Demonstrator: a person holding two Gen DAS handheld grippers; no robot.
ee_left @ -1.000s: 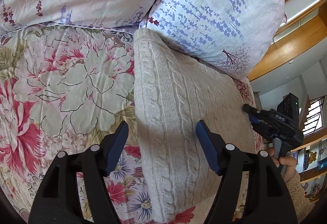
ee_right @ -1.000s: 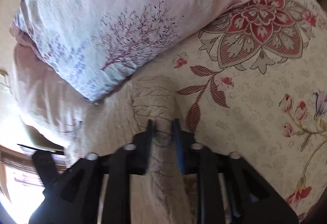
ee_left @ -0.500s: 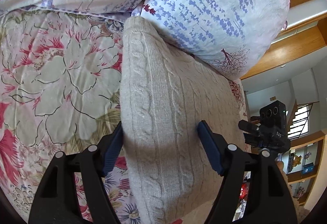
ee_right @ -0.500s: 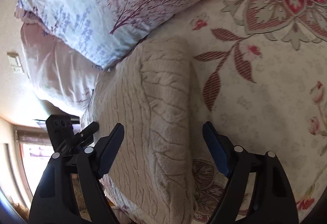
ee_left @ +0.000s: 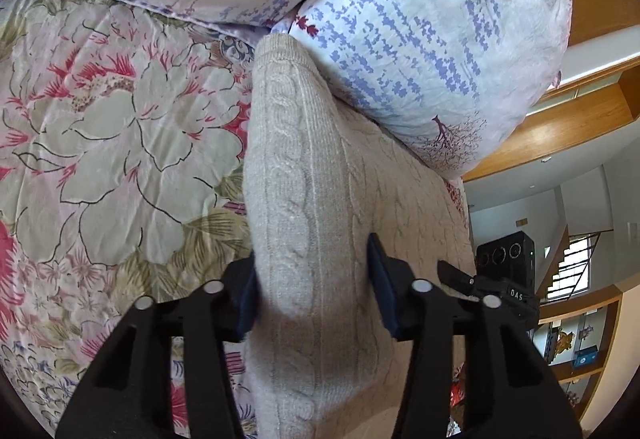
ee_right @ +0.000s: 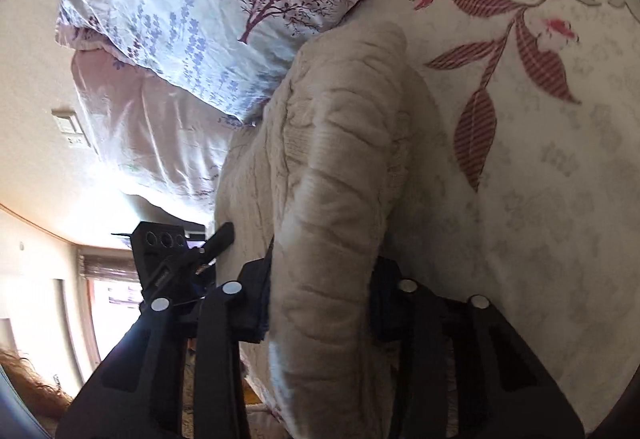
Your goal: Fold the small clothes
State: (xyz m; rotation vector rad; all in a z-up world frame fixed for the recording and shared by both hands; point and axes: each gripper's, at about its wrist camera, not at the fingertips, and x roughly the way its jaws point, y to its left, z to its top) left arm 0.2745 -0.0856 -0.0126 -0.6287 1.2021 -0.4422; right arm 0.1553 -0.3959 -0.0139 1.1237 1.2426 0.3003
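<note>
Cable-knit sweater (ee_left: 320, 207), cream, lies folded on a floral bedspread (ee_left: 112, 143) with its far end against a lavender-print pillow (ee_left: 432, 51). At the sweater's left edge the left gripper (ee_left: 314, 287) has just closed its jaws, and they pinch a bunched fold. At the opposite edge (ee_right: 332, 167) the right gripper (ee_right: 320, 291) has likewise just closed, its pads pressing a thick roll of knit.
</note>
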